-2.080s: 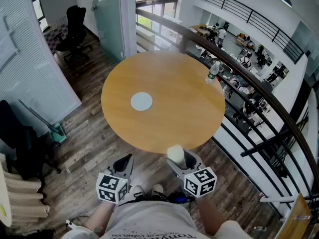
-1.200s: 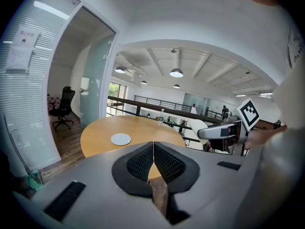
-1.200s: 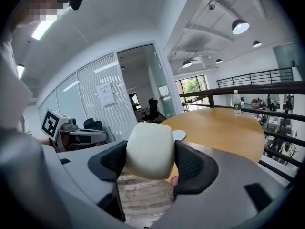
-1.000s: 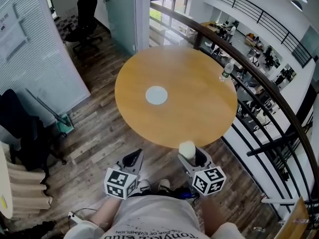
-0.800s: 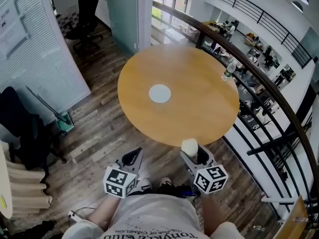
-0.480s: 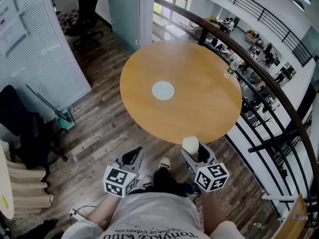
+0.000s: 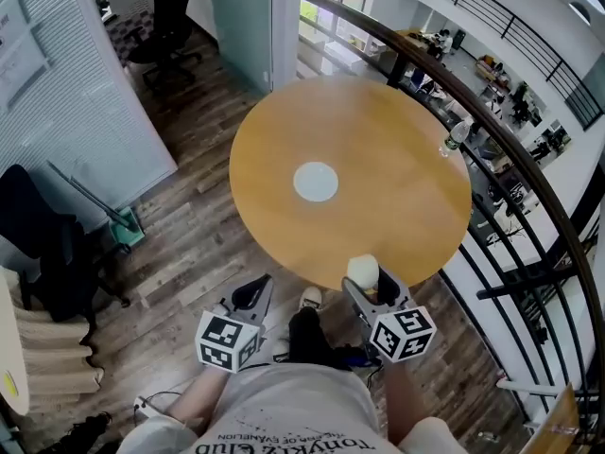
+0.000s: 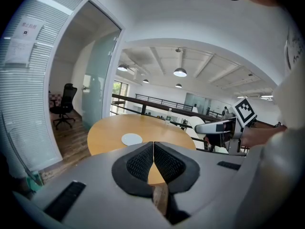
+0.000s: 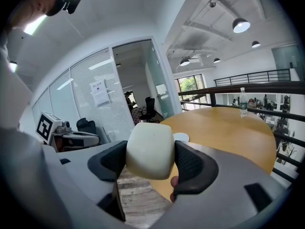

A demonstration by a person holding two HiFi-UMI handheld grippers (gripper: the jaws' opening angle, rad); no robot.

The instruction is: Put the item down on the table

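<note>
Closer now to the table (image 7: 397, 159), right claw (image 7: 371, 291) grips the cream item (image 7: 362, 270); left claw (image 8: 153, 157) closed, empty.

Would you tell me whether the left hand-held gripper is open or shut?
Shut: the left hand-held gripper has its jaws touching, nothing between.

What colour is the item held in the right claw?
Plain cream-white, with no pattern. The item shows best in the right gripper view.

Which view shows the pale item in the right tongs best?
The right gripper view: the pale item fills the centre, clamped in the right tongs. The head view shows only its small top. The left gripper view shows those tongs from afar, the item unclear.
</note>
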